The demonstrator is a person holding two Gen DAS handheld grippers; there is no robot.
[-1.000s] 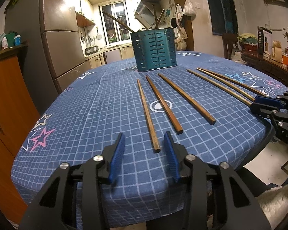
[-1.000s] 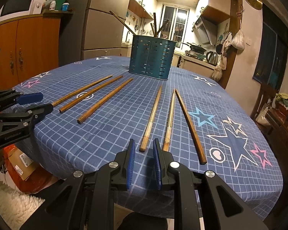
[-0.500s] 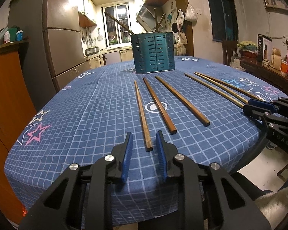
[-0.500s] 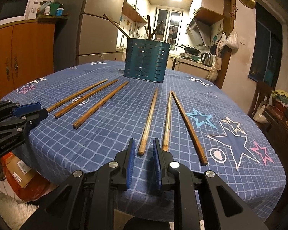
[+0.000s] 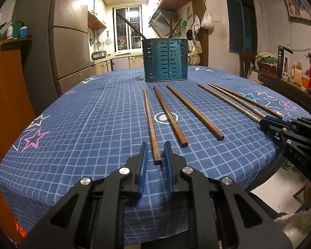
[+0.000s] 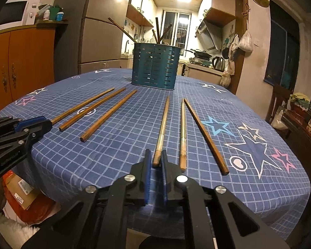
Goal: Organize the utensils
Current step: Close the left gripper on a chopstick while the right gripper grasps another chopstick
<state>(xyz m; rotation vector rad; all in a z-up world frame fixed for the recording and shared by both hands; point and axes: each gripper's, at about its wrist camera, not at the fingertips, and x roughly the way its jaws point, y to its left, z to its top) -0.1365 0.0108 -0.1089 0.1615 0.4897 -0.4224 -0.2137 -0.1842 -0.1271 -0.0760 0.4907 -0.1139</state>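
A teal slotted holder (image 5: 165, 62) (image 6: 155, 66) with several chopsticks in it stands at the far side of the blue star tablecloth (image 5: 83, 128). Six wooden chopsticks lie in front of it in two groups of three. The near end of the leftmost chopstick (image 5: 150, 120) lies between the blue pads of my left gripper (image 5: 155, 145) (image 6: 44, 123); the jaws are closing, with a small gap on each side. My right gripper (image 6: 156, 152) (image 5: 265, 122) is shut on the near end of a paler chopstick (image 6: 162, 128), the left one of the right group.
Two loose chopsticks (image 5: 170, 116) (image 5: 193, 112) lie right of the left gripper's one, and two more (image 6: 182, 132) (image 6: 205, 134) right of the held one. The table's front edge runs just under both grippers. An orange cabinet (image 6: 20, 62) and fridge (image 5: 70, 51) stand left, a cluttered sideboard (image 5: 290, 83) right.
Both grippers' jaws have narrowed around chopstick ends. The left one's wide gap has shrunk to just over the chopstick's width. The right one's pads now meet its chopstick.
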